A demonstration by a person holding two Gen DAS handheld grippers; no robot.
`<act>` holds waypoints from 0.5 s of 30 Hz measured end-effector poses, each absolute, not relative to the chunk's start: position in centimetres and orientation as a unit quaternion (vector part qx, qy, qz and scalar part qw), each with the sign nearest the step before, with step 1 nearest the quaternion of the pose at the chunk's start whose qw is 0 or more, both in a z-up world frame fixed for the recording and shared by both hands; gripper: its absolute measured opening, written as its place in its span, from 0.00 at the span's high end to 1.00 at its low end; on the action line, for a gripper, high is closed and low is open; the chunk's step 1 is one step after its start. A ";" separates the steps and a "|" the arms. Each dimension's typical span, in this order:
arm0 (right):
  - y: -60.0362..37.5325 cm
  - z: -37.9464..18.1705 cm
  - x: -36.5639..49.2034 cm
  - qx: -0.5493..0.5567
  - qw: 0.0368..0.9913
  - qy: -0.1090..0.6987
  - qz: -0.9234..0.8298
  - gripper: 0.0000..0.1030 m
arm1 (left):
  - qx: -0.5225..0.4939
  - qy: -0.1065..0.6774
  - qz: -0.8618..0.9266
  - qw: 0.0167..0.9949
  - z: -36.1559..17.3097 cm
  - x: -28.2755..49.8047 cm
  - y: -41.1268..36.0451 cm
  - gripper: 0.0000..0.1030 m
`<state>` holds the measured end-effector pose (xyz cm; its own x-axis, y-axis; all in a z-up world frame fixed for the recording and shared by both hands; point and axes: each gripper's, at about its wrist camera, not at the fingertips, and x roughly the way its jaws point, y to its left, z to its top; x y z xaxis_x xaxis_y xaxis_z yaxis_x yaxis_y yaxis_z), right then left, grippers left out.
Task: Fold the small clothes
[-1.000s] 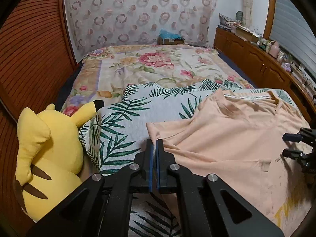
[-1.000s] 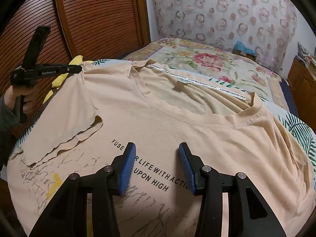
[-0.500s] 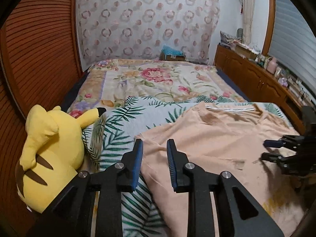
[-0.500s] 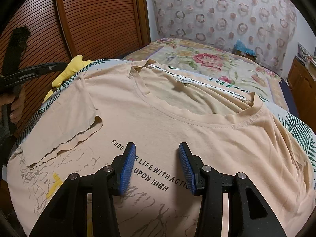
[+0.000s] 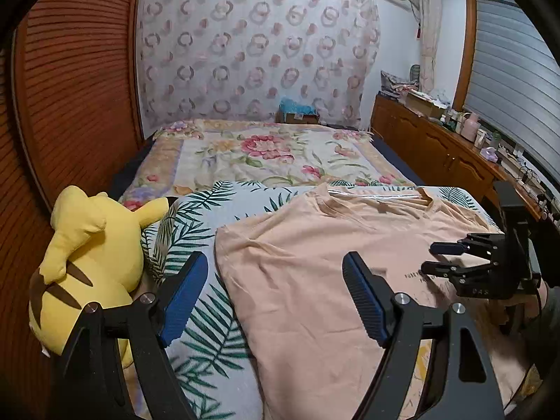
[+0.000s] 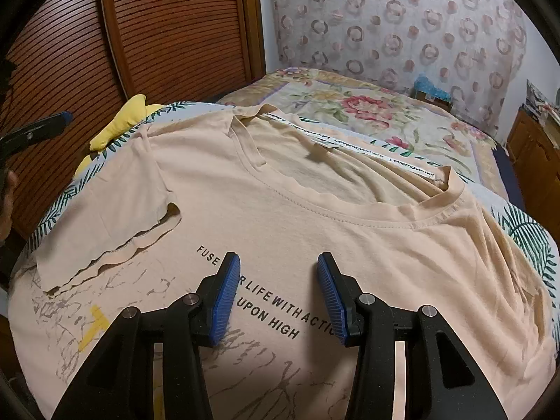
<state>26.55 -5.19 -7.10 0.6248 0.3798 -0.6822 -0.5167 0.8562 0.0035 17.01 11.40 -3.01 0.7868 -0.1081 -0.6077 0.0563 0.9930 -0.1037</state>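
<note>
From the left wrist, the left gripper has its jaws opening with nothing pinched between them; the blue pads straddle the near-left edge of the peach T-shirt, whose folded side runs from about 11 o'clock down to 6 o'clock. The shirt lies flat on a palm-leaf sheet, with a yellow plush toy at 9 o'clock just beside it. The right gripper shows at 3 o'clock, low over the printed chest.

From the right wrist, the right gripper stands partly spread and empty, pads either side of the black lettering, the cloth beneath them rather than between. The T-shirt fills the view, neckline at 12 o'clock, and one sleeve already lies turned in over the body at 9 o'clock. The left gripper pokes in at 10 o'clock.

The shirt looks like thin, limp jersey: light, prone to wrinkle and drag, not slippery. Likely best grips are at hems and seams, namely the unfolded shoulder at 2 o'clock and the hem below it.
</note>
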 end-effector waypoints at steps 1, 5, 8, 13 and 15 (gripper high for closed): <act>-5.2 -7.1 26.4 -0.100 0.896 0.353 0.249 0.53 | -0.040 0.323 -0.045 0.944 -3.0 16.7 11.1 0.22; -5.6 -6.6 24.5 -0.116 0.904 0.333 0.242 0.53 | -0.040 0.322 -0.049 0.944 -3.0 15.1 10.3 0.22; -6.7 -6.4 22.6 -0.103 0.904 0.334 0.246 0.53 | -0.038 0.320 -0.054 0.945 -3.1 14.0 9.5 0.22; -9.1 -5.9 19.0 -0.102 0.912 0.321 0.234 0.53 | -0.033 0.315 -0.064 0.946 -3.4 12.1 8.0 0.22; -10.2 -5.7 17.3 -0.097 0.917 0.315 0.226 0.53 | -0.030 0.315 -0.068 0.946 -3.6 11.5 7.4 0.22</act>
